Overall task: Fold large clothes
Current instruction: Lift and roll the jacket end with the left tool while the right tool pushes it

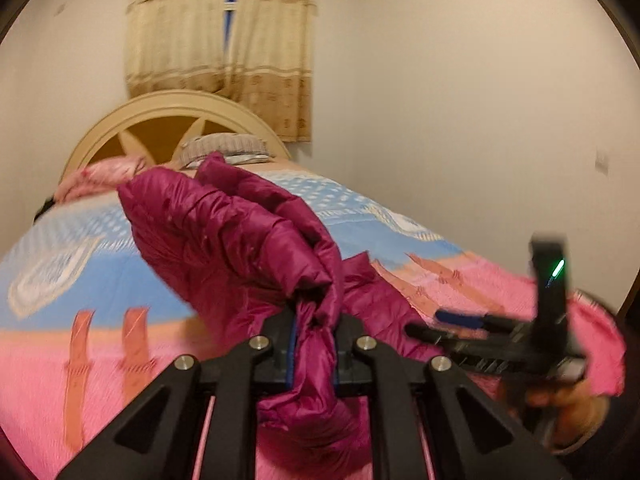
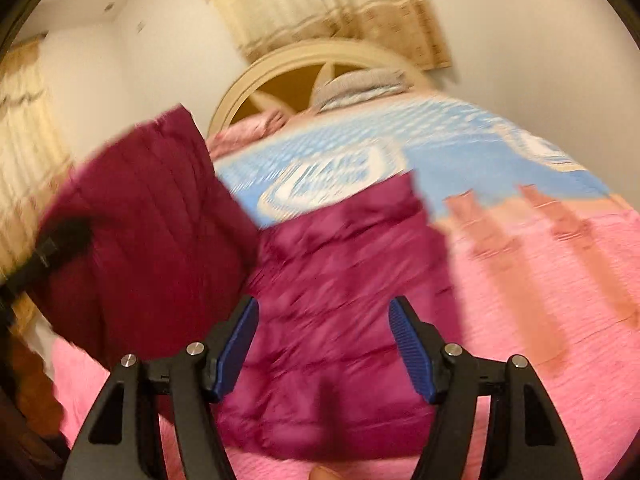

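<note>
A magenta puffer jacket (image 1: 224, 232) lies on the bed, with part of it lifted. My left gripper (image 1: 314, 320) is shut on a bunched edge of the jacket and holds it up above the bedspread. In the right wrist view the jacket (image 2: 344, 280) spreads flat below and a raised flap hangs at the left. My right gripper (image 2: 324, 344) is open and empty just above the jacket's lower part. The right gripper also shows in the left wrist view (image 1: 452, 324), at the right. The left gripper (image 2: 56, 248) shows dark at the left edge of the right wrist view.
The bed has a pink and blue patterned bedspread (image 1: 80, 256) and a cream arched headboard (image 1: 168, 108). Folded grey and pink bedding (image 1: 224, 148) lies by the headboard. A beige curtain (image 1: 224, 40) hangs on the wall behind. White walls stand to the right.
</note>
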{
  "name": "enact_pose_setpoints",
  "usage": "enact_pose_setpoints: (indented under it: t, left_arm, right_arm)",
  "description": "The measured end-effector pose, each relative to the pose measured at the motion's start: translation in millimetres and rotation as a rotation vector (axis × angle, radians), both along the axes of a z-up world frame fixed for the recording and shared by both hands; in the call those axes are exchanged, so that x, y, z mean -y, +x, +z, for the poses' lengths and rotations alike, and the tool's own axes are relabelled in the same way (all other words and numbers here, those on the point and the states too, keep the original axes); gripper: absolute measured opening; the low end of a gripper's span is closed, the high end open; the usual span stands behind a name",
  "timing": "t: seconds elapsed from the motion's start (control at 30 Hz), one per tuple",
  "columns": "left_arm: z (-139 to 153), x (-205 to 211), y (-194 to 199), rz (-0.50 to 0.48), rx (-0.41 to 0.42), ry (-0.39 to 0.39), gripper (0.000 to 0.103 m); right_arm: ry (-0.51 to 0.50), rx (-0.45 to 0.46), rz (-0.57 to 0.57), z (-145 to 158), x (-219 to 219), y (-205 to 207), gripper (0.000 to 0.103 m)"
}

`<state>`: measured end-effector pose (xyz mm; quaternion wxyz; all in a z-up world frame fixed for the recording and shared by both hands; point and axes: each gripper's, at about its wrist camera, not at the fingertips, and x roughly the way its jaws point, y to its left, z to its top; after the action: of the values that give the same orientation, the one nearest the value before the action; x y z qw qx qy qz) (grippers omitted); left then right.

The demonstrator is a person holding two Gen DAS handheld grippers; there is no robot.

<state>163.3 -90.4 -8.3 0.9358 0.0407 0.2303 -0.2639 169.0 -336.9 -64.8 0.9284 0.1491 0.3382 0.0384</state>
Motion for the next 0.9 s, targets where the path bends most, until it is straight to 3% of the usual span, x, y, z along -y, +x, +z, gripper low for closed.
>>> enact_pose_setpoints:
  t: [0.23,0.37,0.5,0.6,0.67,0.7,0.83,0.9]
  left_arm:
    - [-59.5,70.2,12.9,-0.109,-0.052,0.107,0.015]
    - [-91.5,82.3,16.8,-0.154,-0.072,0.132,0.023]
    - [-94.0,81.0,6.3,-0.197,-0.048,0.139,0.024]
    - [-81.7,66.5,0.2,-0.211,-0.036,0.129,0.043]
    - [-73.8,54.9,-11.7,-0.206,-0.008,0.135,0.072]
    - [-70.6,48.8,-17.7,-0.203,0.01,0.133,0.077]
    - [-45.7,1.1,-44.0,-0.185,0.062,0.057,0.103]
    - [-37.6,-22.1,-45.3,-0.13,0.099,0.03,0.103]
  right_arm:
    - [0.073,0.039,0.011,27.9,43.3,10.3,0.068]
    - [0.062,0.022,0.062,34.7,41.7,27.7,0.068]
    - [0.088,-0.048,0.14,23.8,31.7,59.6,0.065]
    - [0.122,-0.122,0.153,3.2,27.5,86.8,0.05]
    - [0.125,-0.147,0.169,-5.9,25.4,95.9,0.025]
    - [0.106,-0.157,0.16,-9.2,23.4,97.0,0.02]
    - [0.082,-0.162,0.137,-13.9,26.8,90.0,0.013]
    - [0.054,-0.167,0.113,-15.2,30.9,83.8,0.012]
